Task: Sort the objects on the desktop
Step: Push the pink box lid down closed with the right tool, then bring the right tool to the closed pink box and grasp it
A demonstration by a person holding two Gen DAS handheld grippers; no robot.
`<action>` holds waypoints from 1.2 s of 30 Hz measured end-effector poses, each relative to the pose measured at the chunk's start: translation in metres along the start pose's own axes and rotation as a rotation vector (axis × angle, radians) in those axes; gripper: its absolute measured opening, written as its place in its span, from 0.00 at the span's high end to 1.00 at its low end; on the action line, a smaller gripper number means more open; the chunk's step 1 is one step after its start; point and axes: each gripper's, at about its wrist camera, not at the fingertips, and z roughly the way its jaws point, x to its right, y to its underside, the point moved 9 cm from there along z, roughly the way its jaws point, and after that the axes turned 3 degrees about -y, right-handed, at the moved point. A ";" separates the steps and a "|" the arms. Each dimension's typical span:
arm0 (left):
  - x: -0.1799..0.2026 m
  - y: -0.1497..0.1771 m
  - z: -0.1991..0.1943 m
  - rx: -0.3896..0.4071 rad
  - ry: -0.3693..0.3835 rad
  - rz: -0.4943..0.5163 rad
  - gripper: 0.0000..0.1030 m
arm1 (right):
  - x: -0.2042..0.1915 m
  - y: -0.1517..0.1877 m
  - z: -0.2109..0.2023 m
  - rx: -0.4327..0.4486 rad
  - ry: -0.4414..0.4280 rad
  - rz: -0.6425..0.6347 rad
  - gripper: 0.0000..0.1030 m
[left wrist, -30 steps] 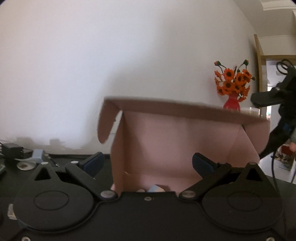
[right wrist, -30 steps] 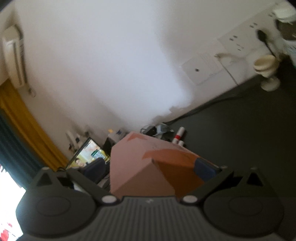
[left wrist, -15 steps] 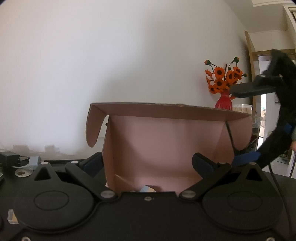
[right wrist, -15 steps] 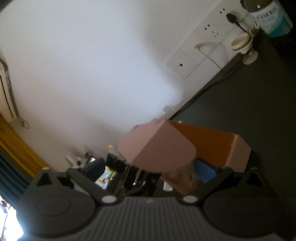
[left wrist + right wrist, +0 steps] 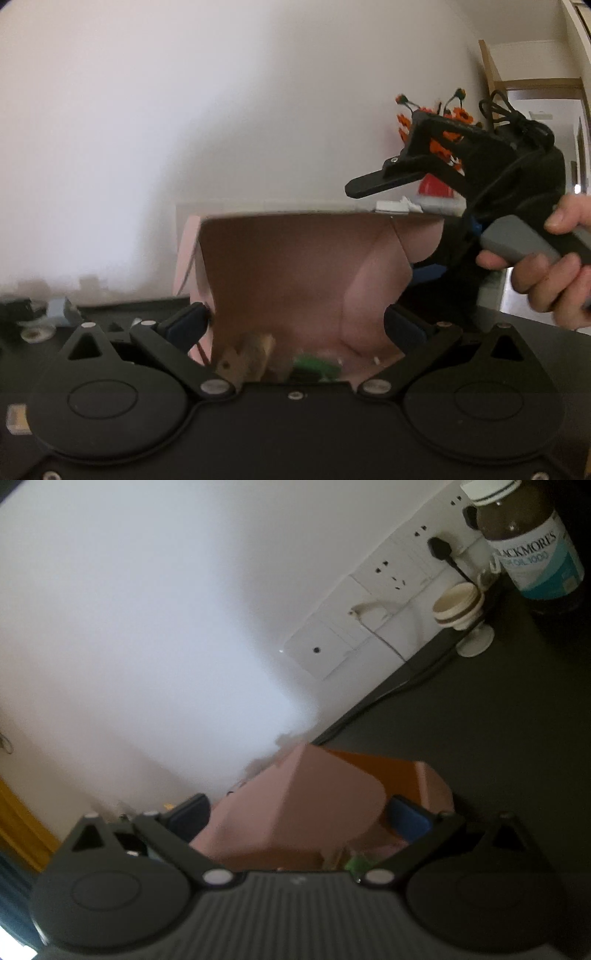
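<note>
A pink cardboard box stands on the black desk with its lid raised, between the spread fingers of my left gripper, which is open. A blurred green item and a tan piece lie on the box floor. A hand holds the right gripper device at the lid's right corner. In the right wrist view, my right gripper is open, and a pink flap of the box fills the gap between its fingers. Whether the pads touch the flap is unclear.
A red vase of orange flowers stands behind the box. Small gadgets lie at the desk's far left. By the wall sockets are a brown supplement bottle, a cream cup-shaped object and a cable.
The right gripper and hand have come in over the lid's right corner, now covering the flowers. The box looms larger and the lid leans forward. The right view has swung toward the sockets.
</note>
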 end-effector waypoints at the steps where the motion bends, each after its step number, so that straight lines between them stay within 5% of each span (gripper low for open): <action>1: -0.001 0.001 0.000 -0.013 0.011 -0.006 0.00 | 0.003 0.001 0.000 0.001 0.005 -0.001 0.01; 5: -0.005 0.003 -0.002 -0.062 0.040 -0.018 0.00 | 0.014 0.006 -0.004 0.013 0.028 -0.007 0.01; 11: -0.013 -0.006 -0.024 -0.033 -0.029 0.053 0.00 | 0.020 0.006 -0.021 0.065 0.094 -0.064 0.01; 18: 0.003 -0.024 -0.056 0.061 0.223 0.020 0.00 | 0.019 0.007 -0.027 0.078 0.139 -0.117 0.01; 20: 0.001 -0.029 -0.062 0.105 0.236 -0.008 0.00 | 0.017 0.009 -0.028 0.082 0.152 -0.139 0.01; 29: -0.057 -0.022 -0.034 0.053 -0.049 -0.241 0.00 | 0.024 0.027 -0.022 0.062 0.252 -0.230 0.01; 36: -0.060 -0.010 -0.015 -0.044 -0.181 -0.111 0.00 | 0.032 0.043 -0.019 0.036 0.317 -0.301 0.01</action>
